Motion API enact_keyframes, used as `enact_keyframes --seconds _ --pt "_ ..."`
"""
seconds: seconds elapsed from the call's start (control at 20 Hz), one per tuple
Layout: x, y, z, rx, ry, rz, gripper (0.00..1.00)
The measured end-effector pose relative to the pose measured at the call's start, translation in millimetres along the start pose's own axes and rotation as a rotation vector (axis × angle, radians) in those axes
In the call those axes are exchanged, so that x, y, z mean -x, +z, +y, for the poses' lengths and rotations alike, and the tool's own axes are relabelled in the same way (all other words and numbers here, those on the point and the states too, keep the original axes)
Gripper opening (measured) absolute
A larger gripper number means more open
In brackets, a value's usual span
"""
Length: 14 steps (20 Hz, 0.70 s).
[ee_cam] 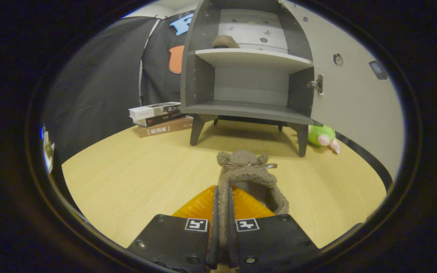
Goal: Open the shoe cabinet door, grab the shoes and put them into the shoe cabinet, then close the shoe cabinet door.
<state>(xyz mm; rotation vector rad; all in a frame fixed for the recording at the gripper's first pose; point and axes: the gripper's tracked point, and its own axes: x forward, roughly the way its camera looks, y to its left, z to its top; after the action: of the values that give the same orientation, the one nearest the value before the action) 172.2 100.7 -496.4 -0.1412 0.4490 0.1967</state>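
— What have you got in your claw?

— My gripper [222,212] is clamped nearly closed on a fuzzy brown slipper [247,178]. Both fingers press the side wall of the slipper from either side, low in the centre of the frame, so only a thin strip of the plush fabric shows between them. The toe, with its two little ears and a ribbon bow, points away from me, just beyond the fingertips.

— Is it off the table?

— I cannot tell; it sits right over the light wooden table [127,178], and the sole is hidden from me.

— And the cabinet?

— The grey shoe cabinet [249,72] stands ahead on the table on short legs, in the upper centre of the frame, well beyond the slipper. Its door [355,87] is swung wide open to the right, with a metal hinge showing at its inner edge. There are two shelves inside. On the upper shelf, toward its left end, lies another brown slipper [225,41]. The lower shelf [249,110] is bare.

— Anything else around?

— A stack of books [161,117] lies just left of the cabinet's front leg. A green and pink plush toy [323,137] peeks out at the right, below the open door, behind the right front leg.
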Motion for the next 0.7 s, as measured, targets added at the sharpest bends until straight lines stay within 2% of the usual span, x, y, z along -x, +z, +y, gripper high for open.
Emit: enact_keyframes --seconds 0.2,0.4,0.7 --pt "34.8 12.6 6.6 0.014 0.039 -0.043 0.14" --pt "80.7 44.9 8.2 0.000 0.069 -0.113 0.14" --pt "148.8 142.9 2.9 0.029 0.064 -0.273 0.14"
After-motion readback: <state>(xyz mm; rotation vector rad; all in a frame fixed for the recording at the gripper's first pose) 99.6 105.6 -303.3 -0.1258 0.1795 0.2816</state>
